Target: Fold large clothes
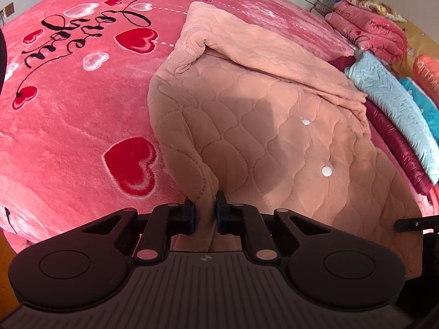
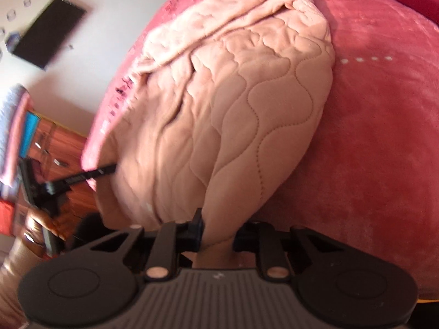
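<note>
A peach-pink quilted fleece garment with wavy stitching and white round snap buttons is spread on a bed covered by a pink plush blanket printed with red and white hearts and black script. The garment lies toward the near edge of the bed, with one part folded over across its far portion and a sleeve end raised beyond that. Its near hem is drawn up off the blanket at two points.

In the left wrist view, the left gripper is seen nearly closed, its two black pads pressed on a narrow pinch of the garment's hem at the near edge of the bed. In the right wrist view, the right gripper is closed onto a thicker bunch of the same hem; the fabric fills the gap between its pads. The picture here is blurred, so finer detail of the grip cannot be told. The tip of the other tool is seen at the garment's left side in this view.

Along the right edge of the bed, in the left wrist view, a light blue quilted cloth, a dark maroon cloth and a teal cloth are stacked, and folded pink blankets lie beyond them toward the far corner.
</note>
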`<action>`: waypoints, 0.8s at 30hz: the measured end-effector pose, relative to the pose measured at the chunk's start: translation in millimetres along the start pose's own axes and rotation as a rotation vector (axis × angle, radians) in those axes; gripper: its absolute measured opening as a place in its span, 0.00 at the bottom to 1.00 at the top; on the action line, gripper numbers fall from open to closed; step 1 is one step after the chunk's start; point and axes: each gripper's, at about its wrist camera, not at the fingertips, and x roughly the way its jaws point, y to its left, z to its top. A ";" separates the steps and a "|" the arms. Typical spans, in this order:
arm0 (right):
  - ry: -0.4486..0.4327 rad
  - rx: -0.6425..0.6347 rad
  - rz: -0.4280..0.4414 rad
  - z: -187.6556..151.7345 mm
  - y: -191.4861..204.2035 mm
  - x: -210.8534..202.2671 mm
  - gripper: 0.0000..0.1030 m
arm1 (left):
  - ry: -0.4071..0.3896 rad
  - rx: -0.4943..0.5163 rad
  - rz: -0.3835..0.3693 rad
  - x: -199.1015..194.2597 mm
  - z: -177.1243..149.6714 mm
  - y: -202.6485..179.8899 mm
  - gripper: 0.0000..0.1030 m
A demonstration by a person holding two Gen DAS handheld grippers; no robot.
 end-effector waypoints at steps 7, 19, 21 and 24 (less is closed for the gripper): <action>-0.135 0.167 0.269 13.9 -10.9 -16.9 0.16 | -0.039 -0.139 -0.130 -4.4 16.7 11.9 0.10; -0.360 0.343 0.485 86.1 -17.0 -35.8 0.16 | -0.181 -0.447 -0.304 13.2 84.9 24.9 0.10; -0.397 0.384 0.504 101.7 -25.4 -33.8 0.16 | -0.192 -0.483 -0.304 23.2 98.3 24.9 0.10; -0.437 0.437 0.530 119.3 -38.2 -26.0 0.16 | -0.200 -0.551 -0.306 40.2 112.1 31.8 0.10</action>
